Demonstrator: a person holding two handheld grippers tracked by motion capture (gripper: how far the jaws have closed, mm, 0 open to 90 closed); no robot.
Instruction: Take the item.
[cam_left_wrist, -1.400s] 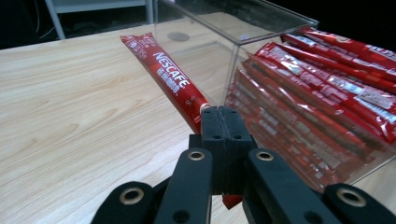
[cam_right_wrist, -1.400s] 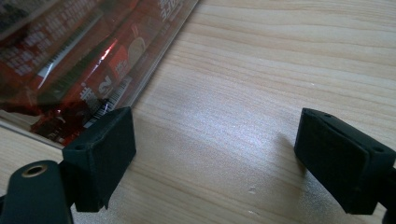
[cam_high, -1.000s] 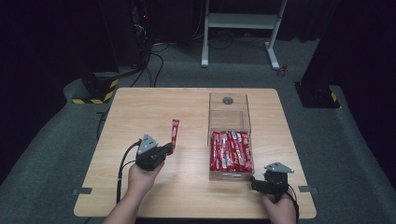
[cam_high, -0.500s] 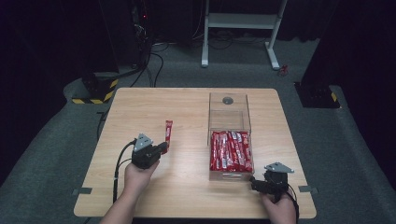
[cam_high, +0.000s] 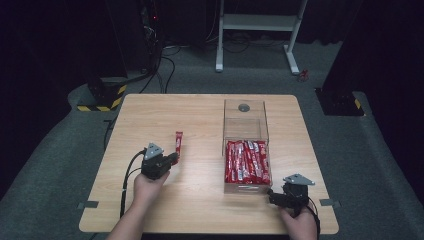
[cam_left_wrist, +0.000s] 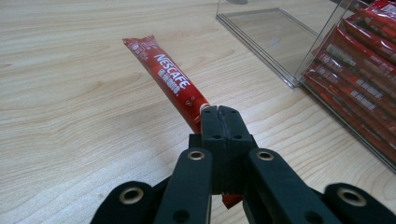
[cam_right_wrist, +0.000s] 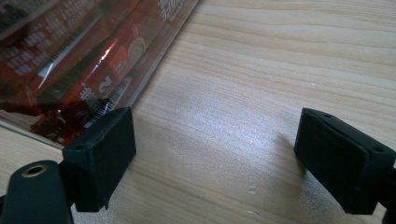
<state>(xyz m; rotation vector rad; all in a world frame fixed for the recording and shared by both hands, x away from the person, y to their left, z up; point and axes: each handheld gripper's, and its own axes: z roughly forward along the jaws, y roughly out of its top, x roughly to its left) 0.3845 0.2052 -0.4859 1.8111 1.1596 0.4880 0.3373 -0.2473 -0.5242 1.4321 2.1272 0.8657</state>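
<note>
One Nescafé stick sachet (cam_left_wrist: 169, 80), clamped by its end in the closed left gripper (cam_left_wrist: 218, 112), hovers left of centre, outside the clear box (cam_high: 244, 125); set-down remains, right gripper (cam_right_wrist: 212, 154) wide open, empty.

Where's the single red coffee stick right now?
In the high view the coffee stick is left of the clear box, clamped at one end by the left gripper.

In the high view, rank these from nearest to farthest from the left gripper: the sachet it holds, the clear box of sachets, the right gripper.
1. Red sachet: clamped in the left gripper, pointing up the table.
2. Clear box: off to the right, mid-table.
3. Right gripper: beyond the box, at the near right corner.
</note>
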